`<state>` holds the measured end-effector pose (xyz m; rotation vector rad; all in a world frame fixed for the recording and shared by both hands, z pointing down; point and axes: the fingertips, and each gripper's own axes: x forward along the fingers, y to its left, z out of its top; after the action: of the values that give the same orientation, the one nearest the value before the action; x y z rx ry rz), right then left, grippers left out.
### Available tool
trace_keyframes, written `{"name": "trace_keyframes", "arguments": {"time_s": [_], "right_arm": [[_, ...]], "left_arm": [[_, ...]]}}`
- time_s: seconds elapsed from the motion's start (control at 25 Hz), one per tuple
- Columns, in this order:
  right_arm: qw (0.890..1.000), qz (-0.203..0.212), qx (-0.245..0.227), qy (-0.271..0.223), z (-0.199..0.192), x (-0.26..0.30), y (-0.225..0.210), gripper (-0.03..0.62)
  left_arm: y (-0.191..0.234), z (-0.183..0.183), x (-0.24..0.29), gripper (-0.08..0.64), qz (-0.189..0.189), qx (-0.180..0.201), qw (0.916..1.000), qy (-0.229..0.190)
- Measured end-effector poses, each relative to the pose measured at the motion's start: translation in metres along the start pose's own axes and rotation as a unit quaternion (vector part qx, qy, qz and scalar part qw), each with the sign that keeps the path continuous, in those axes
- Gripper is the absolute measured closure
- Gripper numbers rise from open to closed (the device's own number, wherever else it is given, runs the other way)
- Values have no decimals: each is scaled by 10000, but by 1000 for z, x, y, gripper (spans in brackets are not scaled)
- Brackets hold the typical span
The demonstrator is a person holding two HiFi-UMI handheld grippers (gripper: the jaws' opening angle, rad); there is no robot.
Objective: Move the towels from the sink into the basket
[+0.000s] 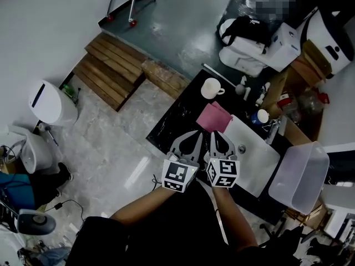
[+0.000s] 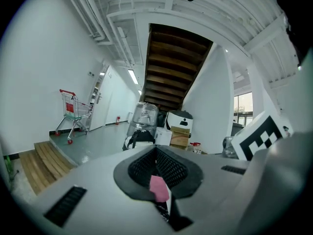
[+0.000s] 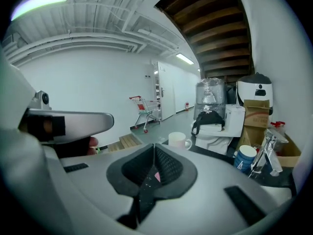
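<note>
While both claws hang side by side just short of it, the pink square cloth towel (image 1: 214, 117) lies flat at the far corner of the white sink (image 1: 256, 162), mostly on the black table (image 1: 177, 118). Whether its edge laps over the rim I can't tell. The left claw (image 1: 194, 133) has its jaws pressed together with nothing in them, only a patch of pink showing through the gap from beyond. The right claw (image 1: 216, 133) is the same, closed tight and empty, with a thin sliver of pink past its pads.

So the pickup is not yet started, and the translucent plastic basket (image 1: 299, 173) waits at the sink's opposite end, well apart from the towel.

Watch the risks. If those jaws stay closed on arrival, they'll likely just shove the cloth along the table and bunch it up. The two claws are nearly touching, so a bump between them could spoil the aim. A white ceramic mug (image 1: 210, 87) stands near the towel's far side, and an overshoot could knock it.
</note>
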<state>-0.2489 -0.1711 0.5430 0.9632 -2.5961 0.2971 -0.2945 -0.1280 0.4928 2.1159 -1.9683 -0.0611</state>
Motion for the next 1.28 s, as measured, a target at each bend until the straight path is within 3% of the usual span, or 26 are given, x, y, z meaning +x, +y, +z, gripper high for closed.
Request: {"name": "trace_keyframes", "arguments": {"time_s": [0.68, 1.04, 1.28], "right_arm": [[9931, 377, -2, 1109, -57, 103, -59, 561], [9840, 511, 207, 1693, -102, 143, -80, 295], [9794, 319, -57, 1993, -127, 160, -95, 237]], "left_arm": [[24, -22, 95, 555, 7, -93, 9984, 554], [36, -43, 113, 555, 127, -171, 9963, 833], [42, -49, 114, 555, 185, -14, 9949, 987]]}}
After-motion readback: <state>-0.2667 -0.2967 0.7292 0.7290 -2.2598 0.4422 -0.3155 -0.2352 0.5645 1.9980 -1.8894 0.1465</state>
